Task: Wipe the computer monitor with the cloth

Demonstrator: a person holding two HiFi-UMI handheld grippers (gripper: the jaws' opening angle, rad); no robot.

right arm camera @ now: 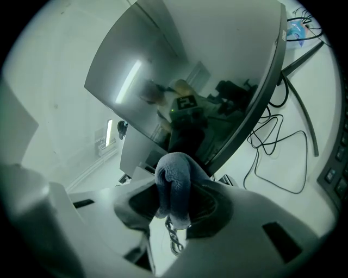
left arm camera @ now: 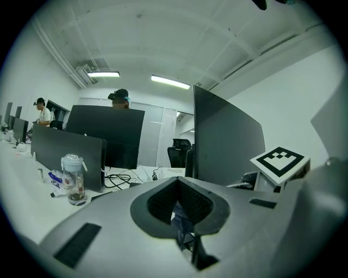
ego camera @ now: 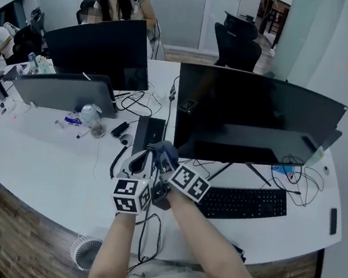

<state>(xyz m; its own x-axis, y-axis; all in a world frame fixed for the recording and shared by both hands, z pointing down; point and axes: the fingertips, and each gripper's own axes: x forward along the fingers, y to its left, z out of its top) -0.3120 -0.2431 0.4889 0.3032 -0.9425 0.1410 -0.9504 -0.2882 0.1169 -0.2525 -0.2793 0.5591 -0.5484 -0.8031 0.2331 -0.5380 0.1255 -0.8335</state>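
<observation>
Right tool pinched on cloth, left tool pressed together; monitor judged not yet wiped, whole wipe left.

Two grippers, one cloth, one curved monitor, one keyboard and one bottle are counted.

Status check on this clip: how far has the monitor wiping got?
Done: the cloth is picked up, pinched in the right claw. In hand: it is held by the monitor's lower left corner. Remaining: the wiping itself; no contact visible yet. The left claw is shut.
</observation>
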